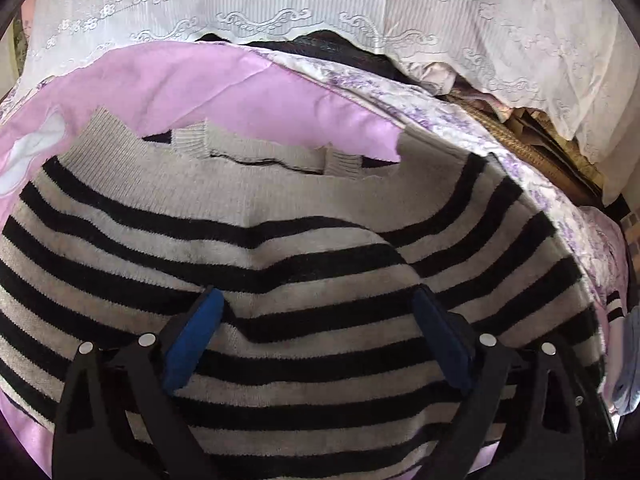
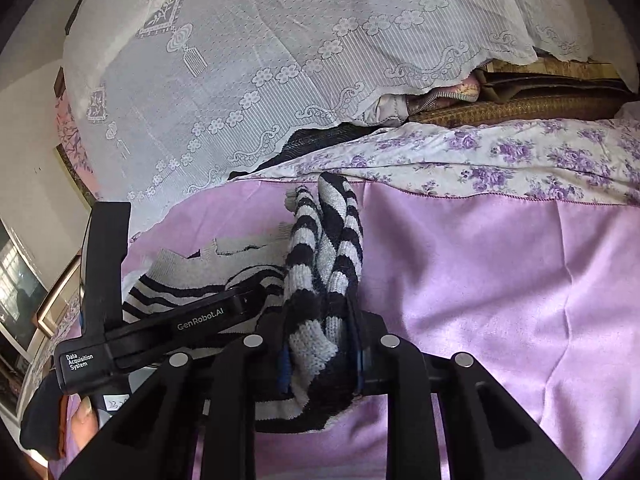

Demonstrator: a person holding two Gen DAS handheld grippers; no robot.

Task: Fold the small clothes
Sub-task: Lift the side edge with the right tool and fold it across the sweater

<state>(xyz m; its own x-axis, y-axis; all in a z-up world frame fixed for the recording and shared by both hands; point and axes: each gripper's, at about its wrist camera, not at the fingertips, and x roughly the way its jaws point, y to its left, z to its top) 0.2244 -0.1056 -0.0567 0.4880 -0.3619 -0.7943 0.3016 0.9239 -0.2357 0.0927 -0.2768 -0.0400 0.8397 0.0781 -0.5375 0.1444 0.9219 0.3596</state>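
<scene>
A black-and-grey striped knit sweater [image 1: 280,240] lies on a pink cloth [image 1: 224,92], its neckline at the far side. My left gripper [image 1: 318,300] is open, its blue pads resting on the sweater's striped body. In the right wrist view my right gripper [image 2: 322,356] is shut on a bunched striped part of the sweater [image 2: 324,248], which stands up between the fingers. The left gripper's body [image 2: 160,332] shows at the left of that view, over the flat part of the sweater [image 2: 180,280].
A white lace cloth [image 2: 260,60] drapes over things at the back. A purple-flowered quilt [image 2: 500,156] borders the pink cloth [image 2: 500,280]. Brown woven items [image 2: 520,104] sit at the far right. A light blue cloth [image 1: 628,364] lies at the right edge.
</scene>
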